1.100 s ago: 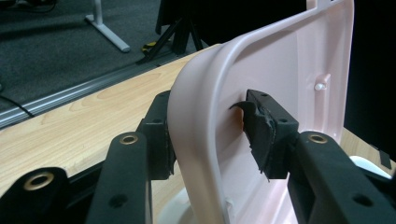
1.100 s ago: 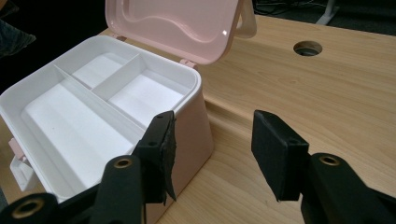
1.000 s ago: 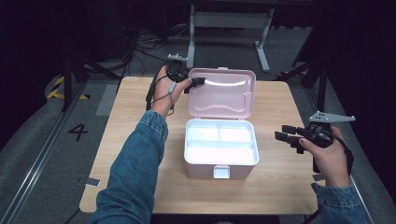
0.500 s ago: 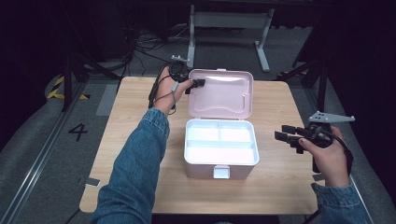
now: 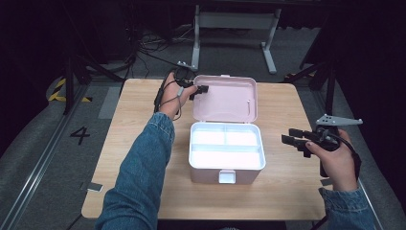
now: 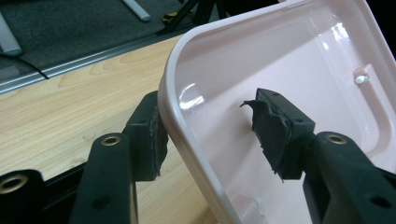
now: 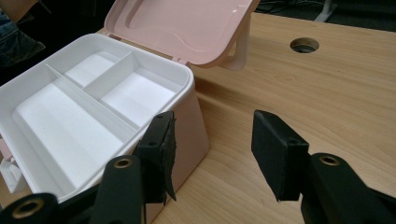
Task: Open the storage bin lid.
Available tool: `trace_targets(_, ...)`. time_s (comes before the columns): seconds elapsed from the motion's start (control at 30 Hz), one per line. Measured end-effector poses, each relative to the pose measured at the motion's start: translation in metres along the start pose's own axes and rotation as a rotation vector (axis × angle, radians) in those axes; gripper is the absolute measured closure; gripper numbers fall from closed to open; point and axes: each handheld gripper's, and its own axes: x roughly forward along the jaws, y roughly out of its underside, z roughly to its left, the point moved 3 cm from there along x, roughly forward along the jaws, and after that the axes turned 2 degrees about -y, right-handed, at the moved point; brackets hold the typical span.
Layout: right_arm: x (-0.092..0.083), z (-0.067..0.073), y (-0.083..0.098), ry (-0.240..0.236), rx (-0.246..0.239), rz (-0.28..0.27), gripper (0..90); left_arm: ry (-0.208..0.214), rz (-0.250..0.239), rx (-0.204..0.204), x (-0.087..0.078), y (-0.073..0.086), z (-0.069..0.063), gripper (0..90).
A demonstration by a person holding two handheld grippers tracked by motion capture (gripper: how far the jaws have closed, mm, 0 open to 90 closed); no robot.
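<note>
On the wooden table [image 5: 134, 143], left gripper [image 6: 210, 135] fingers straddle the pink lid [image 5: 225, 98] rim; right gripper [image 7: 210, 149] fingers spread.

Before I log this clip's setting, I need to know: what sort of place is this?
Probably a lab or recording studio, not a home: a bare wooden table on grey floor, loose cables and a metal stand behind it, hazard tape and a floor marker "4".

Bright overhead light on the table [image 5: 143, 124], dark surroundings (glare whitens the box [image 5: 227, 151] interior).
</note>
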Motion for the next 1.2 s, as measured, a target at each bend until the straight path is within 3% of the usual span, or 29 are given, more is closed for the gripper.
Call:
trace_targets(0.33,0.001,0.0,0.0,-0.002,0.002,0.002,50.4,-0.027,0.047,0.001,0.006,0.007,0.006,47.6)
trace_targets(0.67,0.0,0.001,0.0,-0.001,-0.001,-0.001,50.0,-0.029,0.062,-0.025,0.01,0.014,0.009,47.3)
trace_targets(0.97,0.001,0.002,0.0,0.0,-0.001,0.004,49.9,-0.03,0.088,-0.022,0.01,0.019,0.014,48.2)
trace_targets(1.2,0.001,0.001,0.0,0.003,-0.003,0.002,49.8,-0.036,0.065,-0.037,0.004,0.02,0.018,47.7)
